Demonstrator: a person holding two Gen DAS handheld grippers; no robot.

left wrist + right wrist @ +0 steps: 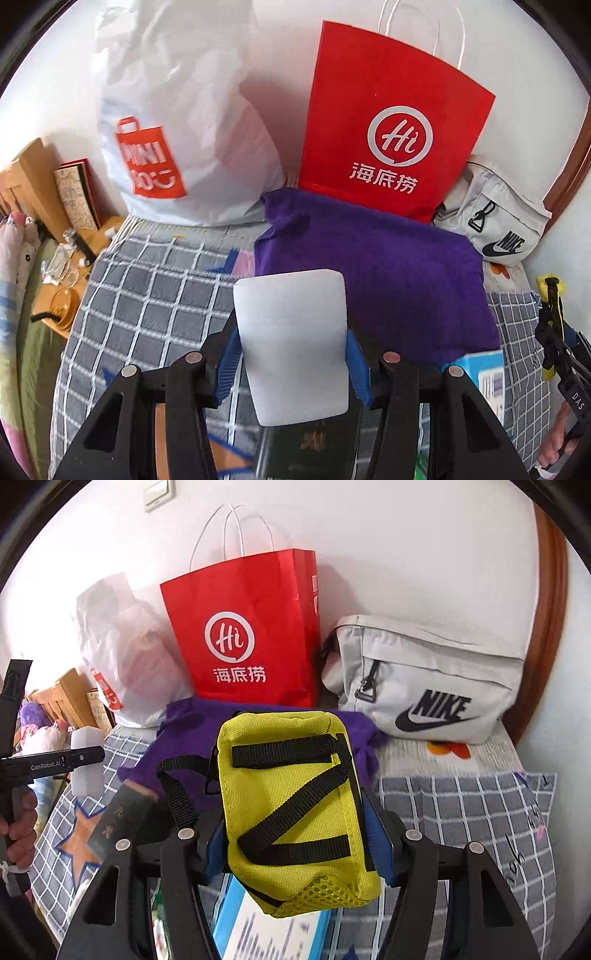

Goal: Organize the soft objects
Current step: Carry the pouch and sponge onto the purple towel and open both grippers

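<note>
Sponge [291,347], white, pinched in left gripper [291,363] jaws; yellow pouch [295,812] pinched in right gripper [299,843] jaws; risk: squashy sponge slipping loose, pouch strap snagging

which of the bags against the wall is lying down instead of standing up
The grey Nike bag, at the right end of the row. It lies low on its side on the bed, while the red paper bag and the white Miniso plastic bag stand upright against the wall.

Cloth [373,273] lies before paper bag [391,122].
</note>
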